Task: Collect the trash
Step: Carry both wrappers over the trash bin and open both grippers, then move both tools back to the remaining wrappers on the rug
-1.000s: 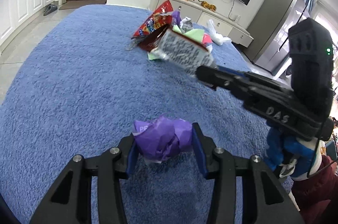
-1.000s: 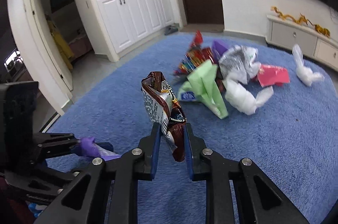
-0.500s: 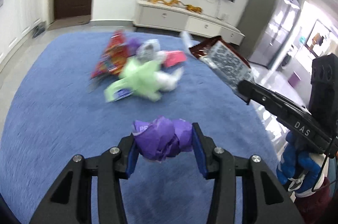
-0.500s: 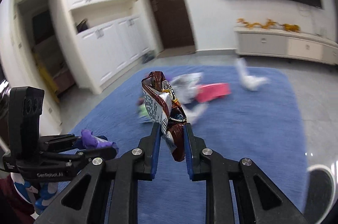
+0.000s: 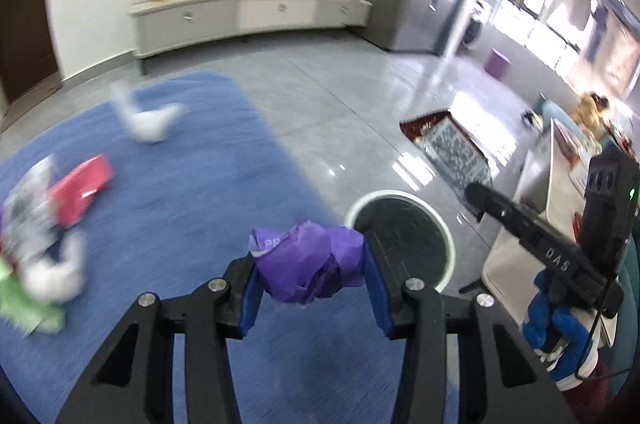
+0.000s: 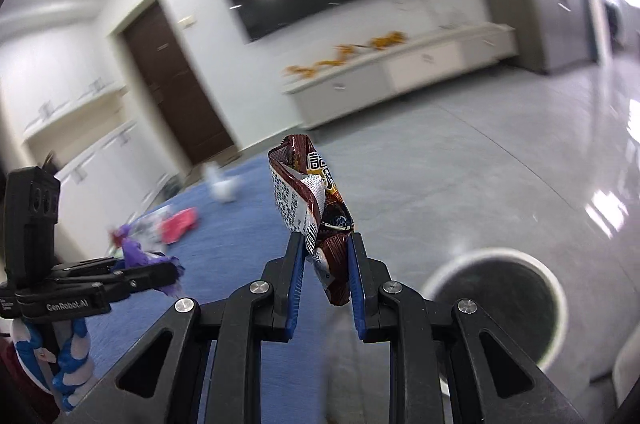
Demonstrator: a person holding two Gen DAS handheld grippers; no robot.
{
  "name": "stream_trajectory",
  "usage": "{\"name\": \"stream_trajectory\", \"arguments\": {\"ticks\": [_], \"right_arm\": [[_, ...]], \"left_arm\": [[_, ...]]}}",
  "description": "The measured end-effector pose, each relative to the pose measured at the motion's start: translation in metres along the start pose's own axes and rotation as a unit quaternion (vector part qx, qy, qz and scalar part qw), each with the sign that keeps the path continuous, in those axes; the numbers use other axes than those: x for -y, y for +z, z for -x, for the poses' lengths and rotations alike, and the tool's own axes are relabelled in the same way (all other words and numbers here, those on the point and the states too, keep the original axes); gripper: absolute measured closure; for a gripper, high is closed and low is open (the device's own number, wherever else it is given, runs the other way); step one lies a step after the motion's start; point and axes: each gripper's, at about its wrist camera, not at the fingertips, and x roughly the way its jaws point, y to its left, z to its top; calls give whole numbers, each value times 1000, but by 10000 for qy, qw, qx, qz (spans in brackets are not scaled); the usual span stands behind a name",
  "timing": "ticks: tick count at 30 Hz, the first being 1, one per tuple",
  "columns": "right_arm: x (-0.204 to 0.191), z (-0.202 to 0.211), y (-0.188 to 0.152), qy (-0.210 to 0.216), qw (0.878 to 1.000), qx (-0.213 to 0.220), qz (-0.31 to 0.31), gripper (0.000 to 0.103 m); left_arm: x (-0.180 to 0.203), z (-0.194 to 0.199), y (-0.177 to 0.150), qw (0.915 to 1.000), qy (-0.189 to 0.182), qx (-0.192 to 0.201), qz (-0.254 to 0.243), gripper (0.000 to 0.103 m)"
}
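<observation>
The left hand-held gripper [image 5: 310,274] pinches a crumpled purple wrapper [image 5: 306,270] between its 2 blue pads, just as it did a second ago. The right hand-held gripper [image 6: 326,270] has its pads pressed together on a brown snack wrapper [image 6: 312,208], which stands upright above the fingertips, its printed white panel facing left; that grip has not changed either.

What differs is the surroundings. A second ago both cameras looked across the blue rug [image 5: 168,208] at the pile of litter in the middle of it. Now both views have swung to the right, and the frames are blurred. In the left wrist view the pile sits at the far left edge: a pink packet [image 5: 82,190], a white crumpled bag [image 5: 150,122] farther off, a silver-grey wrapper [image 5: 28,200] and a green scrap [image 5: 24,308] near the left border. The grey tiled floor [image 5: 360,96] now fills the middle and right of the view.

A round bin [image 5: 402,244] with a white rim and a dark inside, not visible a second ago, stands on the tiles just beyond the rug's right edge. In the left wrist view it lies just behind the purple wrapper and to its right. In the right wrist view the same bin [image 6: 496,300] appears near, to the right of the brown wrapper and lower.

The right gripper shows at the right of the left wrist view, held by a hand in a blue and white glove [image 5: 560,340], with the brown wrapper beyond the bin.
</observation>
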Motion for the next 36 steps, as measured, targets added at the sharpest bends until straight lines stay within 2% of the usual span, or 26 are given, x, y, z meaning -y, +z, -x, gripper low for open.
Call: {"name": "stream_trajectory", "arguments": {"ticks": [5,9,12,14,16,21,25,31,36], "right_arm": [[78,-4,-17,-604,9953,-187,-731,81],[114,-17,-27,-956,9888,-403,-1071,78],[134,-28,-32,-1185,9842,-565,-1190,75],[145,-36,-36,-1317,9809,-684,-1254,68],[157,-36,-42,-1402,9779,-762,-1354,57],[177,-36,-54,-1484,9717,-822,-1644,51],[188,-34,-63,-1492,9688,-866,-1782,51],[184,-27,-67,-1524,9683,-904,-1758,51],[168,-20,-60,-1551,9711,-879,-1584,51]], "left_arm": [[48,-63,29,9987,-192,-419,-221,60],[77,-109,46,9970,-293,-667,-268,59],[92,-134,52,9956,-373,-833,-220,50],[99,-145,56,9947,-477,-903,-144,38],[102,-151,58,9940,-530,-953,-100,36],[110,-159,56,9934,-502,-1014,-189,36],[108,-156,52,9953,-268,-882,-311,36],[92,-127,50,9980,478,-164,-376,36],[68,-103,48,9955,859,-103,-379,36]]}}
